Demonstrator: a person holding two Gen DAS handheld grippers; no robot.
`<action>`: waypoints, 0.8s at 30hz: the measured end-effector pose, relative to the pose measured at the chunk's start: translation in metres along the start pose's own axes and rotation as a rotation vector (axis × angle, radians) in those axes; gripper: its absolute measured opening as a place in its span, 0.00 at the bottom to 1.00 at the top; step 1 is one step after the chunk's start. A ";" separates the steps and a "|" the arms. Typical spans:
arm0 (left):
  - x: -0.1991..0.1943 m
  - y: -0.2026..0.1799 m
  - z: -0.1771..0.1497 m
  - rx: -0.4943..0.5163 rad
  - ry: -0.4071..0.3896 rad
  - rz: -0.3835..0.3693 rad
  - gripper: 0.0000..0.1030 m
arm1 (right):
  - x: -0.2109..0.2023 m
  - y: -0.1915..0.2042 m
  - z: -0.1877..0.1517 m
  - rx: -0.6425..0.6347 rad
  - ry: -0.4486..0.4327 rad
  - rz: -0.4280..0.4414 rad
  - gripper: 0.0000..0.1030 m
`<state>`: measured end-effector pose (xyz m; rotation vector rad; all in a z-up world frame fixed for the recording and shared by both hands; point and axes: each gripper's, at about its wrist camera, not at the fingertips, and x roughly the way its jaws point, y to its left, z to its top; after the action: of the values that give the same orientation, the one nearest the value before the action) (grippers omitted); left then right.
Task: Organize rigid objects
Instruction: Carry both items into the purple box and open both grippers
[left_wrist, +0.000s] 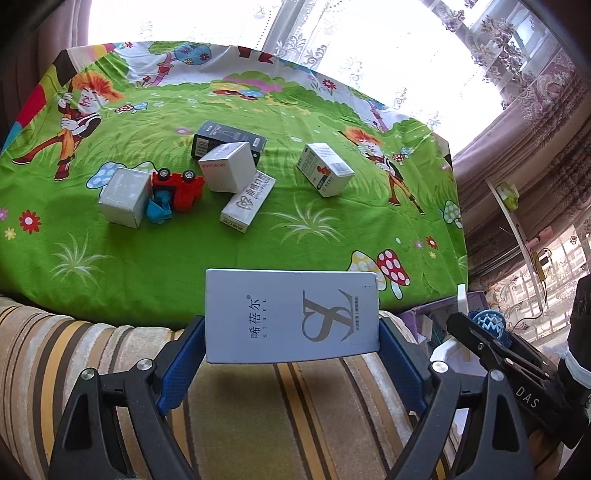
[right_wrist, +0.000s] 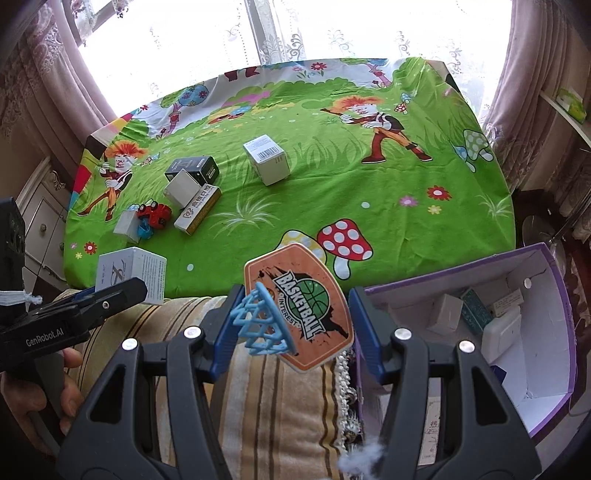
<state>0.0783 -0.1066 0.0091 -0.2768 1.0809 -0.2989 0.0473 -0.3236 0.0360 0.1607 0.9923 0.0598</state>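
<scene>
A pale blue Sibel box (left_wrist: 291, 315) is clamped in the left gripper (left_wrist: 291, 332), and a toy basketball hoop (right_wrist: 295, 310) in the right gripper (right_wrist: 291, 325), just left of the purple storage box (right_wrist: 554, 332). A few small cartons are already lodged inside it. Five boxes and a red toy car (left_wrist: 179, 188) are left on the green cloth (left_wrist: 332, 236) beyond it, so roughly half is judged done.

On green cartoon-print worktop (right_wrist: 295, 206): red toy truck (right_wrist: 155, 215) between two small white cartons (right_wrist: 127, 226) (right_wrist: 181, 188); black box (right_wrist: 192, 169) behind; barcode-labelled white box (right_wrist: 266, 158) apart, right. Purple-edged open cardboard box (right_wrist: 546, 332) at near right.
</scene>
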 end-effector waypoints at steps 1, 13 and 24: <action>0.000 -0.004 -0.001 0.011 0.003 -0.005 0.87 | -0.002 -0.003 -0.003 0.001 0.002 -0.008 0.59; 0.006 -0.066 -0.021 0.163 0.047 -0.065 0.87 | -0.028 -0.055 -0.031 0.097 -0.011 -0.063 0.59; 0.014 -0.134 -0.046 0.347 0.096 -0.155 0.87 | -0.050 -0.110 -0.056 0.187 -0.040 -0.171 0.59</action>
<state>0.0296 -0.2388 0.0260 -0.0358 1.0828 -0.6360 -0.0295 -0.4325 0.0294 0.2463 0.9681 -0.1923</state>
